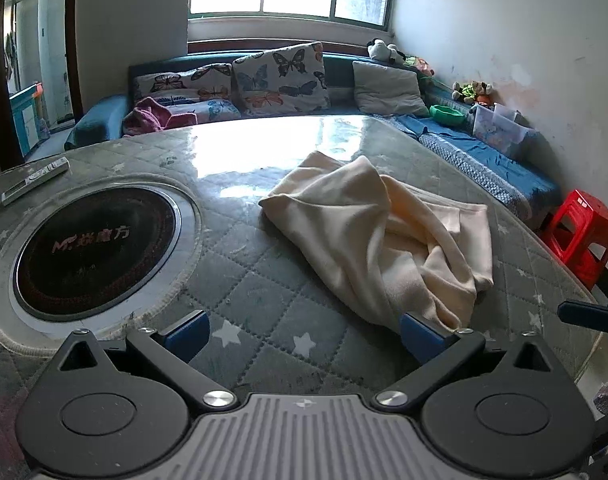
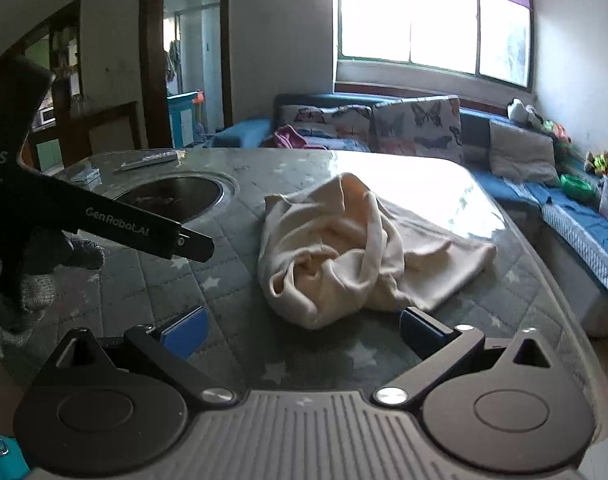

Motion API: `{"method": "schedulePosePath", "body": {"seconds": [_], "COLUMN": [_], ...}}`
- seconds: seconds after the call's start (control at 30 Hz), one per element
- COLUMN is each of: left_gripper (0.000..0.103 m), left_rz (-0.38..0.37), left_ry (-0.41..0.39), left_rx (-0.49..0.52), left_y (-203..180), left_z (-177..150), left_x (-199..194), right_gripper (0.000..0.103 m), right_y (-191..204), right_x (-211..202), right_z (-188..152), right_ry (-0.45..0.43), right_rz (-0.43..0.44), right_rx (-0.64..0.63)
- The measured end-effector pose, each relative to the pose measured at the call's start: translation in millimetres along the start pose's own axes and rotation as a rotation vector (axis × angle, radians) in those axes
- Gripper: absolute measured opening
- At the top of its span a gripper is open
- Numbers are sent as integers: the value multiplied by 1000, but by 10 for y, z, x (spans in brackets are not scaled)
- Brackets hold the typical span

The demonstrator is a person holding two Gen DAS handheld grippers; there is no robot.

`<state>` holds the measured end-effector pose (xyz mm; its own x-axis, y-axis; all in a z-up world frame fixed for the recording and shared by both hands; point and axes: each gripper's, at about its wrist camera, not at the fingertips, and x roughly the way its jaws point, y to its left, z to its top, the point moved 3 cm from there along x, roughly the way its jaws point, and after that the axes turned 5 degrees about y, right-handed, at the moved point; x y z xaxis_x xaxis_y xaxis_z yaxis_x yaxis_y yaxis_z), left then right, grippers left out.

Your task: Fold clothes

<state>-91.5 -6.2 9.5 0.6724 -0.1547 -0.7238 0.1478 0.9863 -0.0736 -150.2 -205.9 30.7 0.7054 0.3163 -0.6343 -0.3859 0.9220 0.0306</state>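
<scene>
Item: cream garment (image 1: 388, 236), crumpled on quilted table (image 1: 263, 280); probably soft, light, limp. Likely hold: hem edge at 5 o'clock. Left gripper (image 1: 304, 336) and right gripper (image 2: 301, 332) gape wide, empty.

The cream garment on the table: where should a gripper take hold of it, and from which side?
Probably the flat flap on the cream garment's right side, approached low from the near right edge of the table. It lies thin and spread there, while the middle is a bunched, twisted heap. Both the left gripper and right gripper are open and empty.
</scene>
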Motion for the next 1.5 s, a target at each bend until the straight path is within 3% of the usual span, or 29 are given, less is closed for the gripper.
{"method": "schedulePosePath", "body": {"seconds": [0.37, 1.5], "left_gripper": [103, 103], "left_rz": [24, -4], "left_ry": [15, 69], "left_rx": [4, 27], "left_y": [-53, -199], "left_z": [-93, -253], "left_x": [36, 64], "right_gripper": [103, 103], "right_y": [-11, 32], "right_x": [55, 129], "right_z": [-38, -107], "right_ry": [81, 116], "right_rz": [-32, -54], "right_rx": [125, 184]}}
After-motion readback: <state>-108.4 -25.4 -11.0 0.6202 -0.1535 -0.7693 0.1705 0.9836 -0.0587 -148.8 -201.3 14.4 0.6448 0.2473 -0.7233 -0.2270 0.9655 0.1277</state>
